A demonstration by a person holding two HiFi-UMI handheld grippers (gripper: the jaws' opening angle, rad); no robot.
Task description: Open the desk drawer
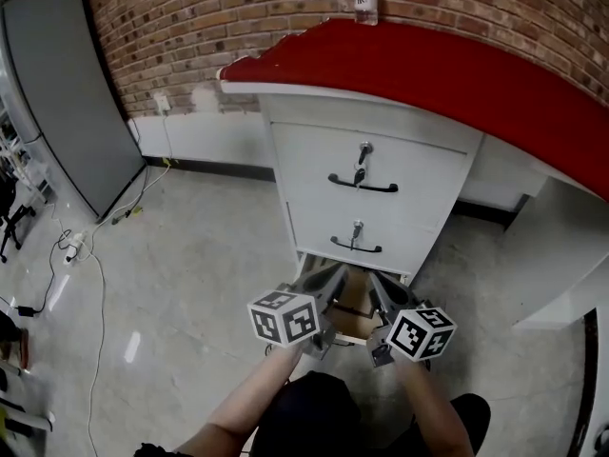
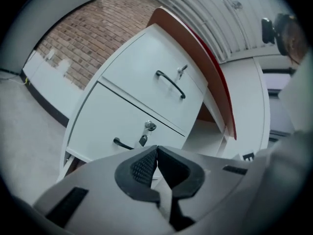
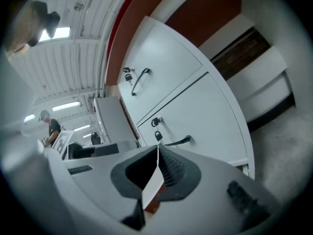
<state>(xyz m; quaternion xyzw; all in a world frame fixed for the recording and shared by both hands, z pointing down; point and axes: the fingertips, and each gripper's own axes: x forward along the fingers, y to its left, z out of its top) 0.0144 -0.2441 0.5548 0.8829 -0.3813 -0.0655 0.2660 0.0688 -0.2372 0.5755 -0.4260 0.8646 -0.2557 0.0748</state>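
The person's forearms [image 1: 249,400] were closest in, coming up from the bottom of the head view, each one carrying a tool with a marker cube [image 1: 284,316] on it. The left tool [image 2: 156,149] had its jaws pressed together with nothing in between. Same deal for the right tool [image 3: 157,147], closed up tight and empty. Both sat side by side, low down, pointing at the foot of the white drawer unit, and as far as I could tell they weren't touching it. Just past the tips was the lower drawer [image 1: 319,221], closed, with its dark handle [image 1: 356,248] and a key [image 1: 357,228] hanging in the lock above it. Over that, the top drawer [image 1: 419,165] was closed too, same handle-and-key setup. The unit sat tucked under the red-topped counter [image 1: 457,74], and a brick wall [image 1: 190,22] ran behind it all.
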